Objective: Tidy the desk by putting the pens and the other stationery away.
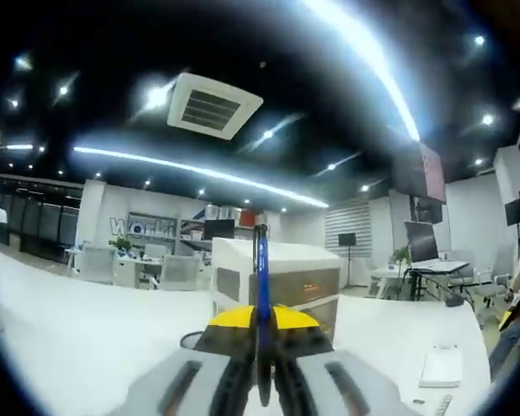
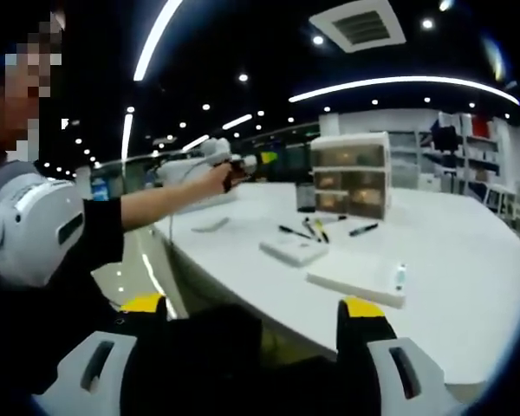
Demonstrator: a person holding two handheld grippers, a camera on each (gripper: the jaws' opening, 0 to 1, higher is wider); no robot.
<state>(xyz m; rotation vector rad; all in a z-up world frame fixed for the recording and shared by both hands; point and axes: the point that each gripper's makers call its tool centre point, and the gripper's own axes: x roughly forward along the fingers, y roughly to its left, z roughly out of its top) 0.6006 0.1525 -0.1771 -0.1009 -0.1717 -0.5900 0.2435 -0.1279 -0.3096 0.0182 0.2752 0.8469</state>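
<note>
Left gripper (image 1: 262, 364): clenched on blue pen (image 1: 262, 295), upright before drawer unit (image 1: 277, 277) | Right gripper (image 2: 251, 334): jaws spread, released | Desk (image 2: 433, 251): loose pens (image 2: 316, 230), probably notepads (image 2: 295, 250)

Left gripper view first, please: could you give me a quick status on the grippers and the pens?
Left gripper shut on blue pen, held upright. Right gripper open, empty. Loose pens on desk before drawer unit. Nothing blocking.

White desk (image 2: 468, 260): drawer box (image 2: 351, 173), pens (image 2: 316, 230) in front of it, flat pad (image 2: 293, 250), bigger pad (image 2: 357, 279) near edge.
</note>
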